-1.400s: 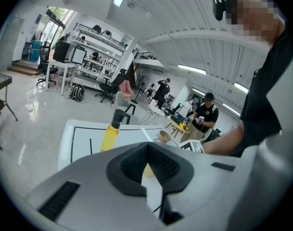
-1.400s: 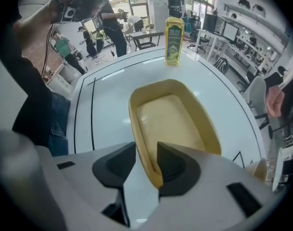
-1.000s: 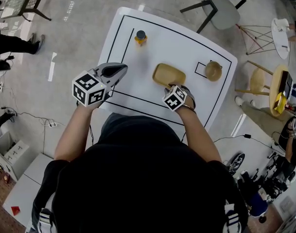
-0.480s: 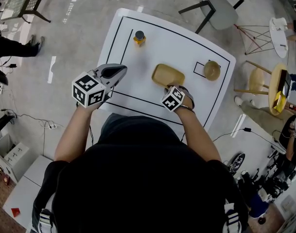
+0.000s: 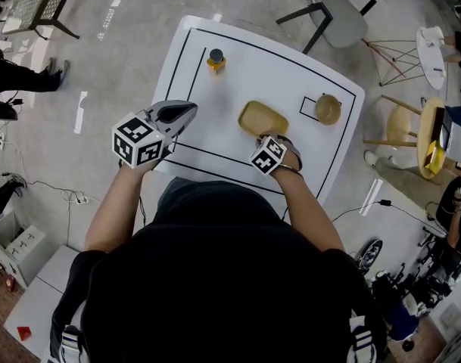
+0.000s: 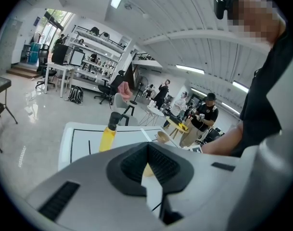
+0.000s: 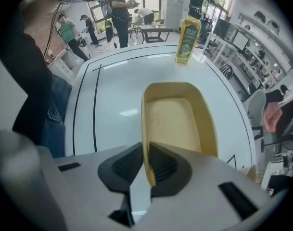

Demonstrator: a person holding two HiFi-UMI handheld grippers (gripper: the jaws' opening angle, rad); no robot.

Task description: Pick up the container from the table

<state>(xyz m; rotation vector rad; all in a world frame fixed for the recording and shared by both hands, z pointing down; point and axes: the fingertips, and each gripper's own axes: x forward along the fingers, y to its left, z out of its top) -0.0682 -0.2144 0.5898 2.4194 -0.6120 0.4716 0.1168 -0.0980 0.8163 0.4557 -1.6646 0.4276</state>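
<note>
The container [image 5: 262, 117] is a shallow yellow tray lying in the middle of the white table [image 5: 291, 66]. My right gripper [image 5: 265, 137] points straight down at the tray's near edge. In the right gripper view the right gripper [image 7: 147, 163] has just been closing, and its pads now press on both sides of the container [image 7: 177, 119] rim. My left gripper [image 5: 191, 109] hovers over the table's left edge, away from the tray. In its own view the left gripper [image 6: 147, 146] is shut on nothing.
A yellow oil bottle [image 5: 216, 59] with a dark cap stands at the table's far left. A small wooden bowl [image 5: 328, 109] sits in a marked square at the right. Chairs, side tables and people surround the table on the floor.
</note>
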